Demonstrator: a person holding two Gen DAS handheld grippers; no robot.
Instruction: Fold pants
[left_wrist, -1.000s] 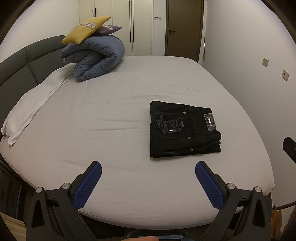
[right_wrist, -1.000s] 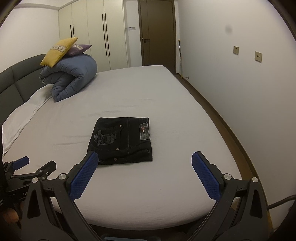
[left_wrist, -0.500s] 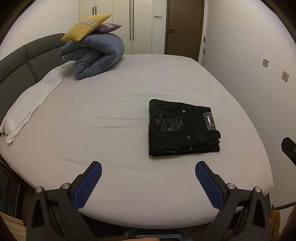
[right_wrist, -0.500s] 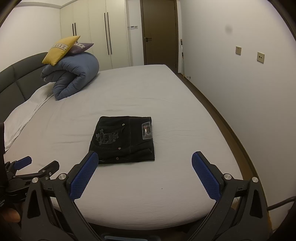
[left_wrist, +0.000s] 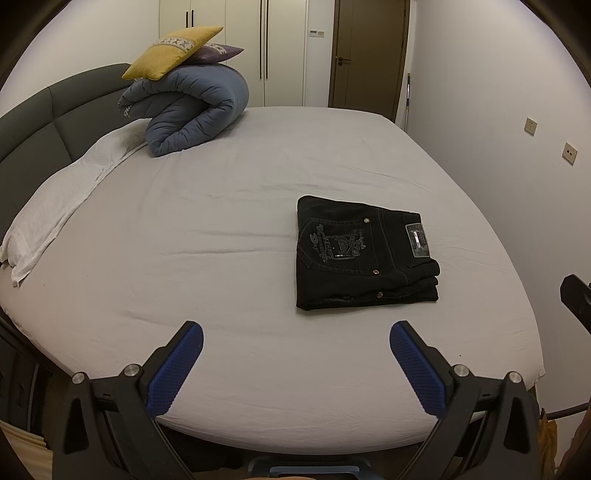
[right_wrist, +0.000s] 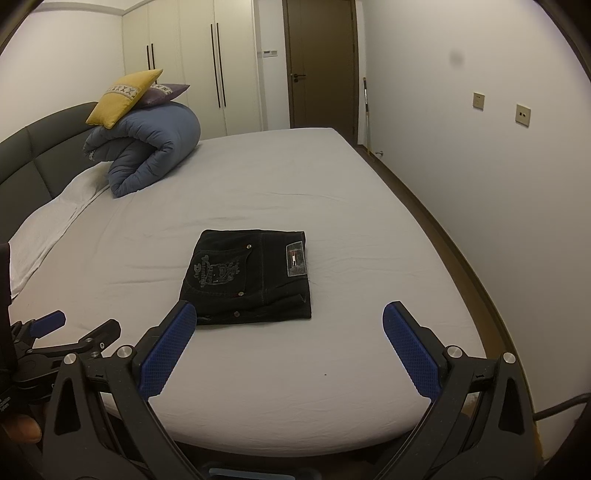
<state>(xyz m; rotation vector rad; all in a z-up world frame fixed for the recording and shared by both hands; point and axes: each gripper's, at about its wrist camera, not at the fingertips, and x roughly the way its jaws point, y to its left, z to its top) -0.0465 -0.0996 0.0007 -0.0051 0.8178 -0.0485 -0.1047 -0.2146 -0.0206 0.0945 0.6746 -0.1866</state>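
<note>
Black pants (left_wrist: 364, 254) lie folded into a compact rectangle on the grey bed sheet (left_wrist: 221, 229), back pocket embroidery and waist label facing up. They also show in the right wrist view (right_wrist: 251, 275). My left gripper (left_wrist: 295, 343) is open and empty, held back over the near edge of the bed, apart from the pants. My right gripper (right_wrist: 290, 325) is open and empty, just short of the pants' near edge. The left gripper also shows at the left of the right wrist view (right_wrist: 70, 328).
A rolled blue duvet (left_wrist: 192, 110) with a yellow cushion (left_wrist: 173, 51) and a purple one sits at the head of the bed. A white pillow (left_wrist: 55, 206) lies along the dark headboard (left_wrist: 33, 122). A wall (right_wrist: 498, 184) runs along the bed's right side.
Both grippers have drifted slightly back and tilted, so the pants sit a little lower in each view. The pants have not moved. Both grippers stay open.
</note>
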